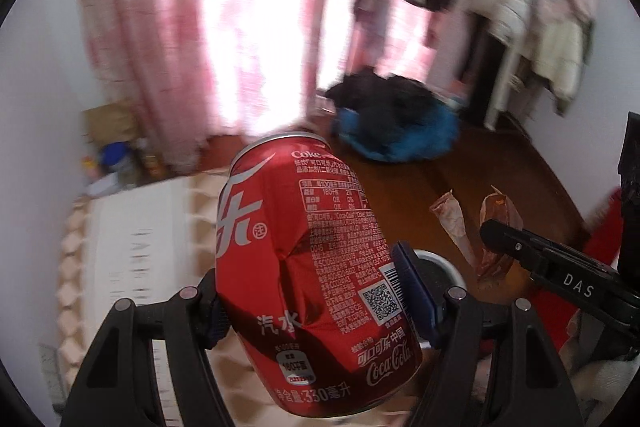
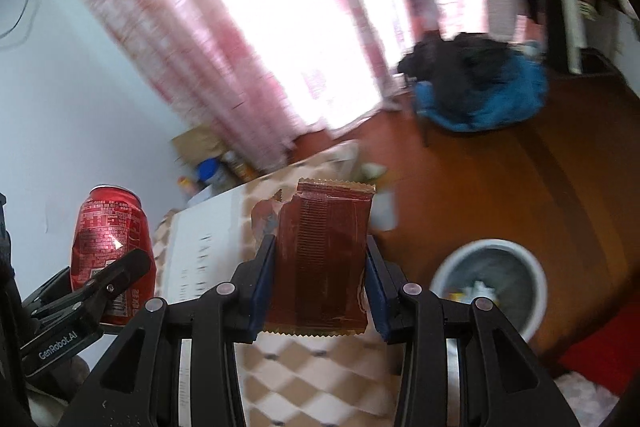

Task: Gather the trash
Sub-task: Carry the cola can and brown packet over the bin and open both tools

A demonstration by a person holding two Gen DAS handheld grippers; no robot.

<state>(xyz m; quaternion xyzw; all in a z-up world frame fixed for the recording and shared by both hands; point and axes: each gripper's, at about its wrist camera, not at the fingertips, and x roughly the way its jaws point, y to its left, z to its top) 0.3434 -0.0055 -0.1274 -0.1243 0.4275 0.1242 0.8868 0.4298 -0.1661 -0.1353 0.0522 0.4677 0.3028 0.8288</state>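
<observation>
My left gripper (image 1: 308,291) is shut on a dented red Coca-Cola can (image 1: 308,259), held upright in the air; the can also shows in the right wrist view (image 2: 112,243), with the left gripper's finger (image 2: 116,275) in front of it. My right gripper (image 2: 320,271) is shut on a torn brown snack wrapper (image 2: 324,255); the wrapper also shows in the left wrist view (image 1: 496,227), with the right gripper's finger (image 1: 532,251) on it. A white round trash bin (image 2: 492,283) with some rubbish inside stands on the floor, below and to the right of the wrapper.
A table with a beige checked cloth (image 2: 312,371) and a white printed sheet (image 2: 204,247) lies beneath both grippers. Brown wooden floor (image 2: 500,179) spreads to the right. A chair with blue and black clothes (image 2: 480,87) stands by pink curtains (image 2: 240,27). Bottles and a box (image 2: 208,163) sit by the wall.
</observation>
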